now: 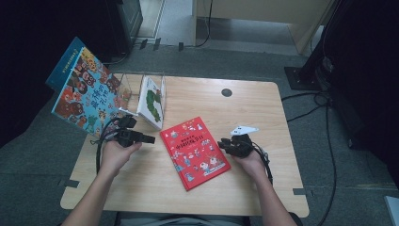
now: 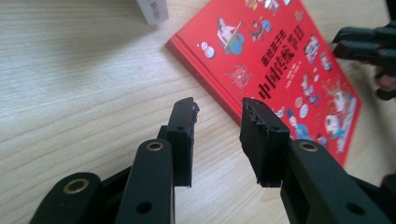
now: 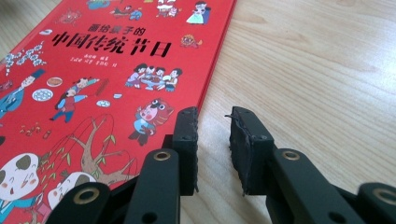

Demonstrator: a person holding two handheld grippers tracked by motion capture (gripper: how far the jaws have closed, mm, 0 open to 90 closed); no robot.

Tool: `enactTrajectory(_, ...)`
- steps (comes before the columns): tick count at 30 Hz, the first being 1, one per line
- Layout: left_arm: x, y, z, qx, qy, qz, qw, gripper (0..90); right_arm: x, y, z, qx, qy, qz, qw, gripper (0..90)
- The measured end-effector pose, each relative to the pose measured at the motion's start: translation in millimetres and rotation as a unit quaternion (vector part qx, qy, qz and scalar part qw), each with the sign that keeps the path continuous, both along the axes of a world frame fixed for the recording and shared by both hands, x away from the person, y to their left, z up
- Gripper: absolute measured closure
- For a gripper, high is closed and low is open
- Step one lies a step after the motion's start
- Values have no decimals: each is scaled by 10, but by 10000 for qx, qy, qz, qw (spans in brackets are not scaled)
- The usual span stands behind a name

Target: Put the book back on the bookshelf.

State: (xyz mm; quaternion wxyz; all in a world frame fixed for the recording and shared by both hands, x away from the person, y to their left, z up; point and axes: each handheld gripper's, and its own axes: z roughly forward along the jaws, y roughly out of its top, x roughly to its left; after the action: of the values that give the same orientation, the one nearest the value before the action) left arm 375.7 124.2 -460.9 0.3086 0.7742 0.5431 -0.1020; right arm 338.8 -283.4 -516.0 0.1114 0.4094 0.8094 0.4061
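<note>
The left gripper (image 2: 217, 112) and right gripper (image 3: 212, 119), each with a narrow gap and nothing between the jaws, flank the red picture book (image 1: 195, 151). It lies flat mid-tabletop (image 1: 263, 108), long axis slanting from far-left to near-right, title reading toward the right gripper.

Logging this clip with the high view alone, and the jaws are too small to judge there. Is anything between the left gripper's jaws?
Observer: No. The left gripper has a bare gap between its pads, over the wooden table just off the red book.
Operator: And the right one?
Observer: The right gripper is also open on nothing, and its left pad sits at the book's edge.
Operator: Does the left gripper view show the other hand's tool?
Observer: Yes, its black jaws reach in across the book's far corner at the upper right.
</note>
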Motion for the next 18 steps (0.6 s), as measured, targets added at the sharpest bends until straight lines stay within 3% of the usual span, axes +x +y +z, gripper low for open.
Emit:
enactTrajectory(7, -32, -83, -198, -150, 47, -30, 9999, 717, -35, -26, -16, -23, 126, -20, 9999, 762)
enactTrajectory(18, -27, -200, -339, -247, 88, -156, 9995, 772, -116, -29, -33, -76, 25, -2, 10000, 790)
